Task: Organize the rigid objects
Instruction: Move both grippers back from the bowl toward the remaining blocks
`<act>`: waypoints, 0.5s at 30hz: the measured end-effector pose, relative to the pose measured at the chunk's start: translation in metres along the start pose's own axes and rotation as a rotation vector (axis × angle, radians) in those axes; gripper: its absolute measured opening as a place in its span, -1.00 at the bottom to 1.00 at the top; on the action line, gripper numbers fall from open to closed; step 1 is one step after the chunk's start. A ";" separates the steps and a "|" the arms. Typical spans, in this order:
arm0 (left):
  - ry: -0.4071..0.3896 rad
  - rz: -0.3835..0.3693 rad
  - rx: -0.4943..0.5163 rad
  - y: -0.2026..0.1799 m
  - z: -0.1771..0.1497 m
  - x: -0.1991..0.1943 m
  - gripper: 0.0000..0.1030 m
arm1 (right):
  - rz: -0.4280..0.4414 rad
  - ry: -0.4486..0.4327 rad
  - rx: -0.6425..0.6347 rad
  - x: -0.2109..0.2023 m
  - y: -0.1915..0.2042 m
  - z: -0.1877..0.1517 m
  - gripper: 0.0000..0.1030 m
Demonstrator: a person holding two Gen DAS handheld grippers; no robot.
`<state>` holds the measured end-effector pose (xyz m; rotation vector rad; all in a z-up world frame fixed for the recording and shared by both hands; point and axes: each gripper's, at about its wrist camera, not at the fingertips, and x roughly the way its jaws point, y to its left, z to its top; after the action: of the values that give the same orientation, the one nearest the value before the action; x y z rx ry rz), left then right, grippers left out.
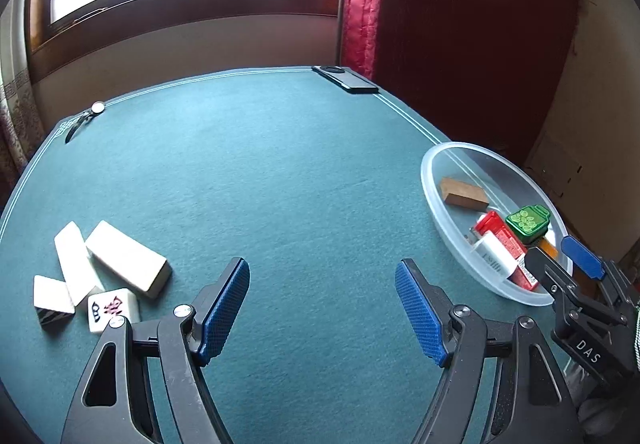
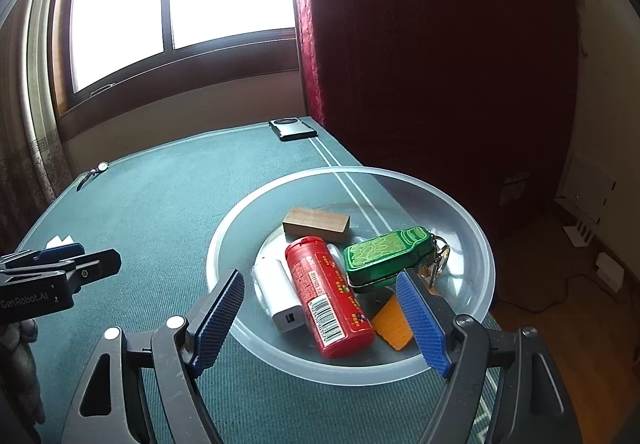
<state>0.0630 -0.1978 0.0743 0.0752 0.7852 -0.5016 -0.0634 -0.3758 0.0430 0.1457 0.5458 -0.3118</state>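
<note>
While agape, both grippers (image 1: 322, 308) (image 2: 320, 318) empty.

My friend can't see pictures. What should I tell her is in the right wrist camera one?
An open right gripper hovers over a clear plastic bowl on a green table. In the bowl lie a red tube, a white charger, a green tin, a wooden block and an orange piece.

- The left black two-finger gripper with blue textured pads (image 1: 322, 308) is hovering with its jaws spread wide, holding nothing.
- The right black gripper with matching blue pads (image 2: 320, 318) is hanging to its right, jaws likewise spread and gripping nothing.
</note>
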 end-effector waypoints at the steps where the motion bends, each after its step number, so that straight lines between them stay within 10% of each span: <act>1: -0.001 0.013 -0.009 0.007 -0.003 -0.003 0.49 | 0.002 0.000 -0.007 0.000 0.003 -0.001 0.59; 15: 0.013 0.210 -0.134 0.109 -0.041 -0.032 0.49 | 0.040 0.015 -0.074 -0.008 0.036 -0.010 0.62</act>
<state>0.0667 -0.0789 0.0540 0.0356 0.8119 -0.2493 -0.0626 -0.3377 0.0411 0.0872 0.5679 -0.2517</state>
